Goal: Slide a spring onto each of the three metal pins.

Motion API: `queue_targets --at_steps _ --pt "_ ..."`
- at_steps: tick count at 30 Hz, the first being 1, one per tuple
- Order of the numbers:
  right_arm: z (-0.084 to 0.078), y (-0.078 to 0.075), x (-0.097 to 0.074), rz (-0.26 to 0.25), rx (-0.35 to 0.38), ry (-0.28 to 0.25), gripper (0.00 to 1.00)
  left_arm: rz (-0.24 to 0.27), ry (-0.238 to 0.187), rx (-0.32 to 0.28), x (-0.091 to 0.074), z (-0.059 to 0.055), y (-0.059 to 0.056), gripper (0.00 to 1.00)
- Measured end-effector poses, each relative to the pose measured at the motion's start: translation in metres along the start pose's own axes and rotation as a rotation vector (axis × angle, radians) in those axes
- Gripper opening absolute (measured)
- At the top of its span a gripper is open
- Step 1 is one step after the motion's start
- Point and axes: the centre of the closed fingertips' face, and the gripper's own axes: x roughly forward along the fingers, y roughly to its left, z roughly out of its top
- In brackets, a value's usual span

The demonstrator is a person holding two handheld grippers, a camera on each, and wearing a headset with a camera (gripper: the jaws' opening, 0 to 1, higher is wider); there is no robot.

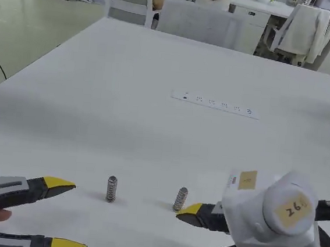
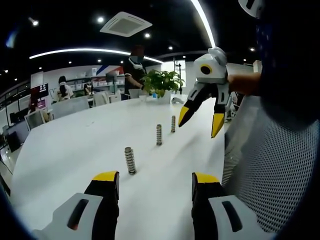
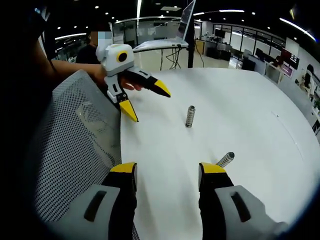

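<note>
Holding jaws of left gripper (image 1: 80, 216) and right gripper (image 1: 170, 235) spread, empty. Shows nearest spring (image 1: 180, 199) upright on the bench (image 1: 153, 128), long axis vertical, just beside right gripper's upper tip; favours that side.

The table (image 1: 159, 64) was plain white, as was the power strip (image 1: 215, 104), while the springs (image 1: 111, 189) were silver-grey with fine banding from their coils. The left gripper (image 1: 80, 216) and the right gripper (image 1: 170, 235) both had black jaws tipped in bright yellow, with pale grey and white bodies. The chair back (image 3: 75, 150) was grey mesh with a regular dotted weave, and the potted plant (image 2: 161, 82) was green.
</note>
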Motion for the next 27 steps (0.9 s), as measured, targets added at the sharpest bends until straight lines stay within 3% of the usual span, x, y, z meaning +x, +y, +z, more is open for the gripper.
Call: queue_targets --at_steps 9,21,27 --pt "-0.018 -0.007 -0.02 -0.034 0.054 -0.025 0.5 -0.001 -0.001 -0.003 0.002 0.002 -0.002 0.55" --pt "-0.052 -0.028 -0.049 -0.12 0.146 -0.043 0.54 -0.001 0.011 -0.009 0.002 0.002 -0.006 0.56" --pt "-0.066 -0.041 -0.061 -0.173 0.184 -0.091 0.56 -0.002 0.015 -0.014 0.003 0.002 -0.007 0.57"
